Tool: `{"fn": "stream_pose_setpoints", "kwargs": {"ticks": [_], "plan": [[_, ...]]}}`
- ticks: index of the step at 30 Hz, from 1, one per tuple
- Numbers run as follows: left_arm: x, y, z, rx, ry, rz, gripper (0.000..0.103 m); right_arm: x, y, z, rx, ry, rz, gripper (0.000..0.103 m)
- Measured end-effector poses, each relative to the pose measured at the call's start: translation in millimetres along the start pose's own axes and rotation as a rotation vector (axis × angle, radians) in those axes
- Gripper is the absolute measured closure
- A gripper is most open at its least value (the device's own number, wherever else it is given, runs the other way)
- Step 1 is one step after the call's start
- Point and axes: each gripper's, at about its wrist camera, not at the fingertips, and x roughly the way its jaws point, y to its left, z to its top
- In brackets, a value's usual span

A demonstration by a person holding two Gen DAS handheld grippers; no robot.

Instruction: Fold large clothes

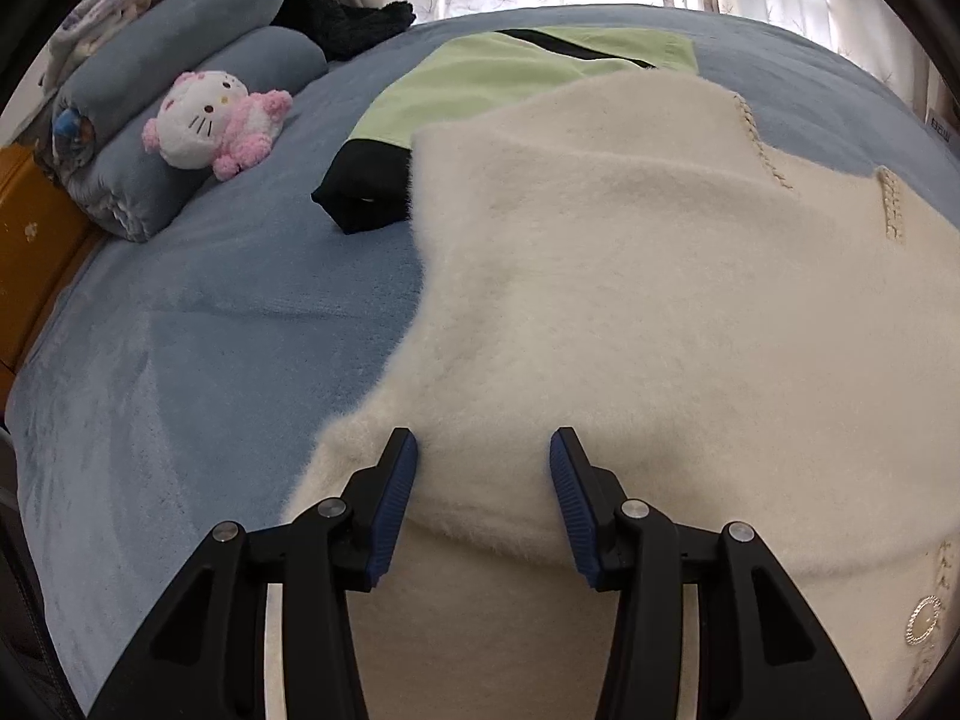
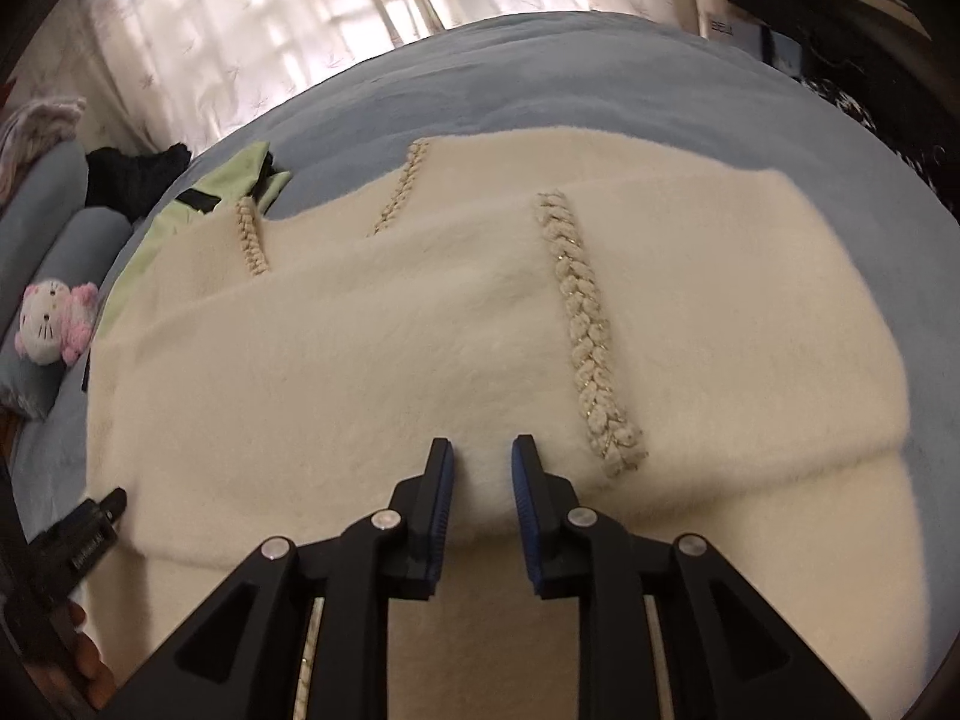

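A large fluffy cream garment with braided trim lies folded on the blue bed; it also fills the right wrist view. My left gripper is open, its fingers over the near folded edge at the garment's left side. My right gripper is open with a narrower gap, over the near fold, just left of a braided trim strip. Neither holds cloth. The left gripper's body shows at the lower left of the right wrist view.
A light green and black garment lies beyond the cream one. A pink and white plush toy rests on blue pillows at the left. A dark fuzzy item lies behind. Curtains hang beyond the bed.
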Motion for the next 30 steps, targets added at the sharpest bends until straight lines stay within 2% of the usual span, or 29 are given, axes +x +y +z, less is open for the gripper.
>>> {"fn": "stream_pose_setpoints", "kwargs": {"ticks": [2,4,8,15,17,20,26,30], "plan": [[-8.7,1.7,-4.0,-0.005,0.003,-0.015,0.058,-3.9,9.7,-2.6,-0.047,0.01,-0.052,0.083],[-28.2,7.9,-10.4,-0.022,0.008,-0.066,0.058,-13.7,19.4,-5.7,-0.074,0.052,-0.1,0.08],[-76.3,21.6,-27.0,-0.022,-0.035,-0.103,0.057,-42.1,20.0,-27.5,-0.026,0.101,-0.016,0.078],[-146.8,55.3,-70.3,0.011,-0.075,-0.092,0.048,-109.4,8.1,-73.2,-0.02,0.049,-0.017,0.077],[-162.7,64.6,-84.8,0.0,-0.081,-0.103,0.045,-128.8,3.1,-82.2,-0.017,0.028,-0.013,0.074],[-180.9,76.1,-104.0,-0.014,-0.087,-0.119,0.045,-158.2,-2.5,-94.2,-0.017,-0.029,-0.015,0.064],[-212.1,97.2,-140.3,-0.018,-0.117,-0.118,0.045,-204.8,-9.8,-115.3,-0.012,-0.113,0.006,0.062],[-217.0,110.6,-156.3,-0.026,-0.118,-0.115,0.045,-223.6,-13.1,-131.2,-0.015,-0.145,0.02,0.061]]}}
